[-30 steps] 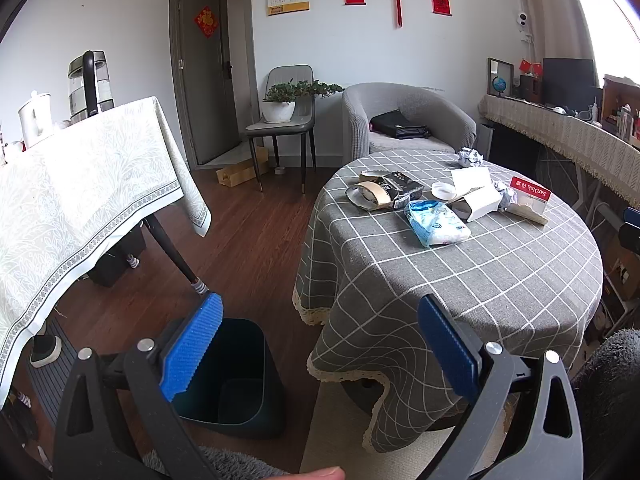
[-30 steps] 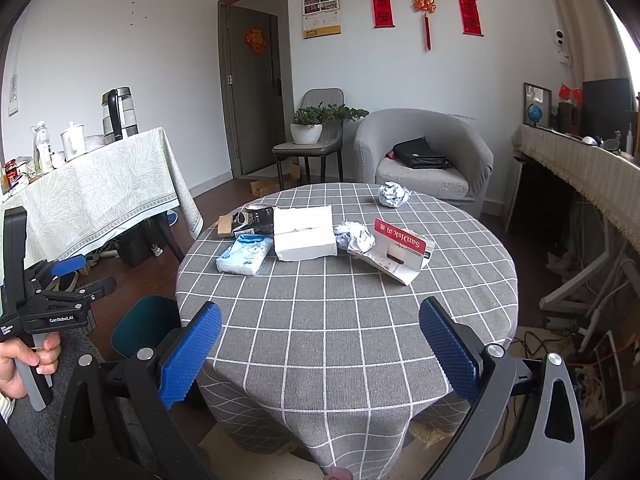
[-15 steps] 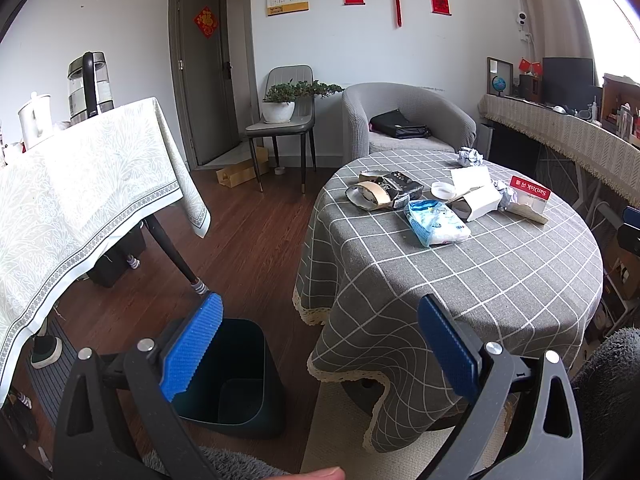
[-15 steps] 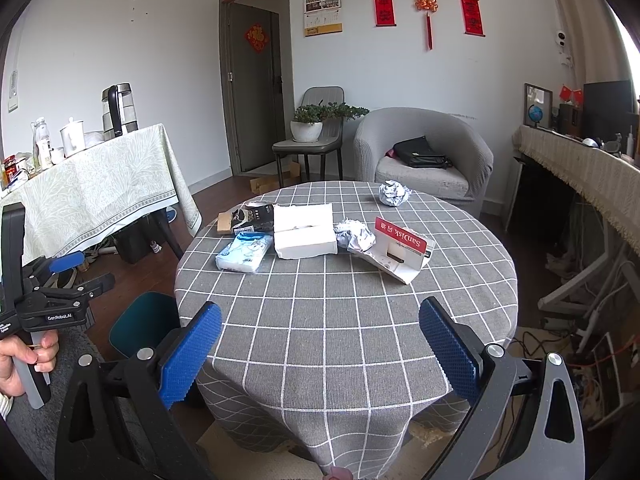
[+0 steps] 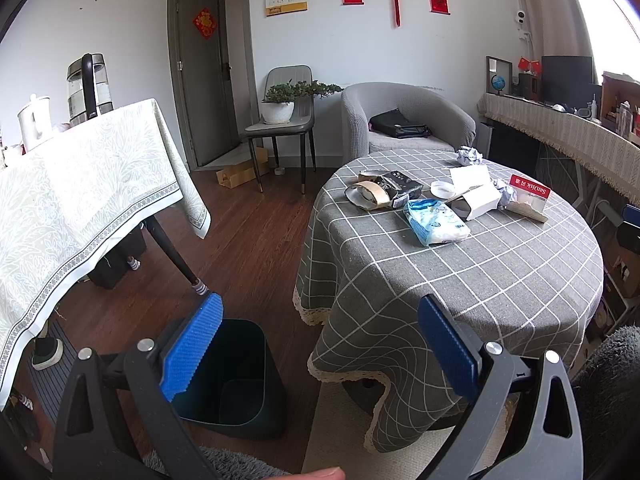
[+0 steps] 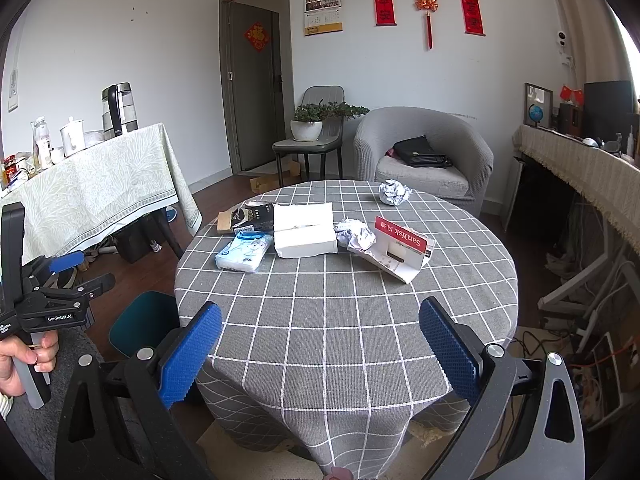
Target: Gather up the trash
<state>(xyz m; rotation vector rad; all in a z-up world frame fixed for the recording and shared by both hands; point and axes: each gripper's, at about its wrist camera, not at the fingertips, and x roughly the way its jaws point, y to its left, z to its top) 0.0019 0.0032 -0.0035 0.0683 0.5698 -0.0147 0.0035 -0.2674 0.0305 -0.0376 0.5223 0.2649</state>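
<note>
Trash lies on a round table with a grey checked cloth (image 6: 344,320): a blue-white tissue pack (image 6: 242,250), a white box (image 6: 306,230), a black torn packet (image 6: 250,216), a crumpled paper ball (image 6: 354,232), a red-and-white SanDisk card (image 6: 400,248) and another paper ball (image 6: 394,193) at the far side. A dark teal bin (image 5: 234,376) stands on the floor left of the table. My left gripper (image 5: 320,352) is open above the bin and table edge. My right gripper (image 6: 320,354) is open over the near table edge, holding nothing.
A second table with a pale leaf-patterned cloth (image 5: 80,196) stands at the left with a kettle on it. Behind are a chair with a potted plant (image 6: 308,124), a grey armchair (image 6: 424,148) and a long sideboard (image 6: 580,164) at the right.
</note>
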